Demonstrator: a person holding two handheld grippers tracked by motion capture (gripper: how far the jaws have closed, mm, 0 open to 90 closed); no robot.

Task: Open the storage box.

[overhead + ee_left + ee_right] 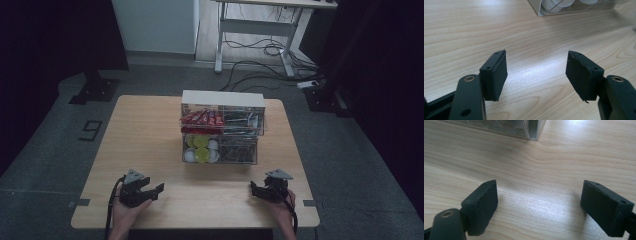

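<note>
Grippers idle at near table edge: left gripper (pixel 148 190) at seven o'clock, right gripper (pixel 260 190) at five o'clock, both jaws spread wide, nothing between them. Clear two-tier organizer (pixel 222 131) at table (pixel 145 135) centre, twelve o'clock from both, well apart. Risk, as I judge: wide jaws clipping thin clear wall on approach, shoving organizer or spilling white cups (pixel 190 155).

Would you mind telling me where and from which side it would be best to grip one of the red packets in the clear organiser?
Probably by the near end of a red packet, coming from the person's side: the packets lie flat in the clear organiser's upper tier, beneath its white top, so a reach from above looks blocked.
</note>
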